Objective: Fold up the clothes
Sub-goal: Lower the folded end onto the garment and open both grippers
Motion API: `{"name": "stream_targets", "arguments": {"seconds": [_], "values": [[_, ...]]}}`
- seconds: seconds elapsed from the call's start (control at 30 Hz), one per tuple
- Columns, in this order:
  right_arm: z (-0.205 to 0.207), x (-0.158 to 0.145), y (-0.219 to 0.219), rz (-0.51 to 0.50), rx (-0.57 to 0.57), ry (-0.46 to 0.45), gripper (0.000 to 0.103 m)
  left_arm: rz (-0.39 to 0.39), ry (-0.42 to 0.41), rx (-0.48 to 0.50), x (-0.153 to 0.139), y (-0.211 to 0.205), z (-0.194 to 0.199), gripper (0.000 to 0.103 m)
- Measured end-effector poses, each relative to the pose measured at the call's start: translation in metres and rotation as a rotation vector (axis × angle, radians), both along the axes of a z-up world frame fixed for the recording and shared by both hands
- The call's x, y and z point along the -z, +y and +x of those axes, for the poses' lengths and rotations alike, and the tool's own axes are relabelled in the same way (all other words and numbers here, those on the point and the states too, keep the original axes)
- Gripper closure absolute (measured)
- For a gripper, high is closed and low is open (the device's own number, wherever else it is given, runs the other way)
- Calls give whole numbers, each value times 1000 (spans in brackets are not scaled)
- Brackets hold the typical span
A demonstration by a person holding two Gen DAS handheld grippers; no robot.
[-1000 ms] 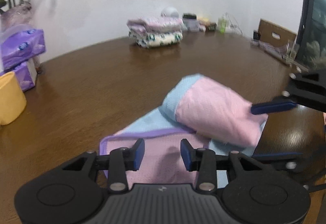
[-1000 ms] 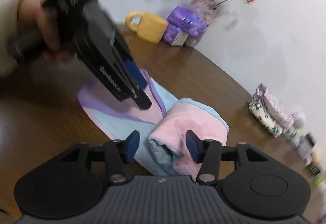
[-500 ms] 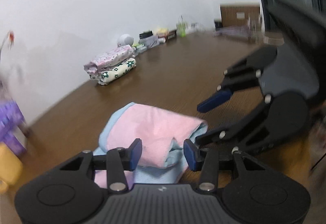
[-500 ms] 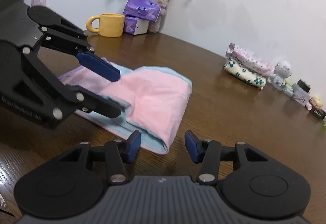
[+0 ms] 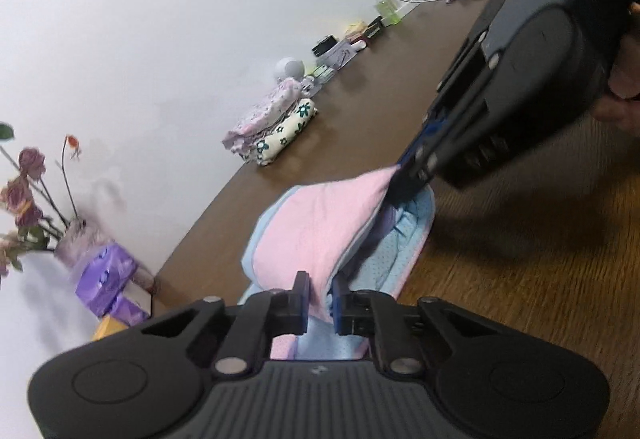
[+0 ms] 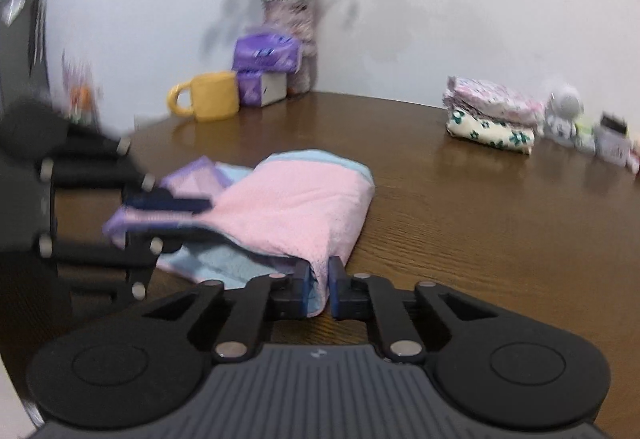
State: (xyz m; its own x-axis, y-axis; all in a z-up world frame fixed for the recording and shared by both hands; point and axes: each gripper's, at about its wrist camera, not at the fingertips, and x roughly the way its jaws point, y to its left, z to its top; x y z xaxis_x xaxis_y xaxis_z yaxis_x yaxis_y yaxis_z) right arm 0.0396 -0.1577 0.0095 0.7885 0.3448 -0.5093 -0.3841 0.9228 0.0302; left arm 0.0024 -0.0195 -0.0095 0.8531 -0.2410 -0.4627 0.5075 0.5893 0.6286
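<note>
Left wrist view: both sets of jaws, spread a second ago, are now closing on the folded pink-and-blue cloth, the left gripper pinching its near edge and the right gripper the opposite corner, so I'd guess another fold is next. It lies mid-worktop; mug and folded stack sit well apart, with bare wood rightward.
</note>
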Motion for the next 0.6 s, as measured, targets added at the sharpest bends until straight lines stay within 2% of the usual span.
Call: {"name": "stream_targets", "arguments": {"seconds": [0.13, 0.33, 0.47, 0.5, 0.6], "values": [[1, 0, -11, 73, 11, 31, 95, -18, 25, -28, 0, 1, 1, 89], [-7, -1, -7, 52, -5, 22, 92, -55, 27, -41, -6, -1, -2, 85], [-5, 1, -3, 40, 0, 29, 89, -31, 11, -54, -2, -6, -1, 86], [-5, 2, -3, 43, 1, 32, 89, -30, 9, -62, -2, -6, -1, 90], [-5, 3, -2, 42, 6, 35, 93, -34, 19, -72, -2, -3, 0, 92]]}}
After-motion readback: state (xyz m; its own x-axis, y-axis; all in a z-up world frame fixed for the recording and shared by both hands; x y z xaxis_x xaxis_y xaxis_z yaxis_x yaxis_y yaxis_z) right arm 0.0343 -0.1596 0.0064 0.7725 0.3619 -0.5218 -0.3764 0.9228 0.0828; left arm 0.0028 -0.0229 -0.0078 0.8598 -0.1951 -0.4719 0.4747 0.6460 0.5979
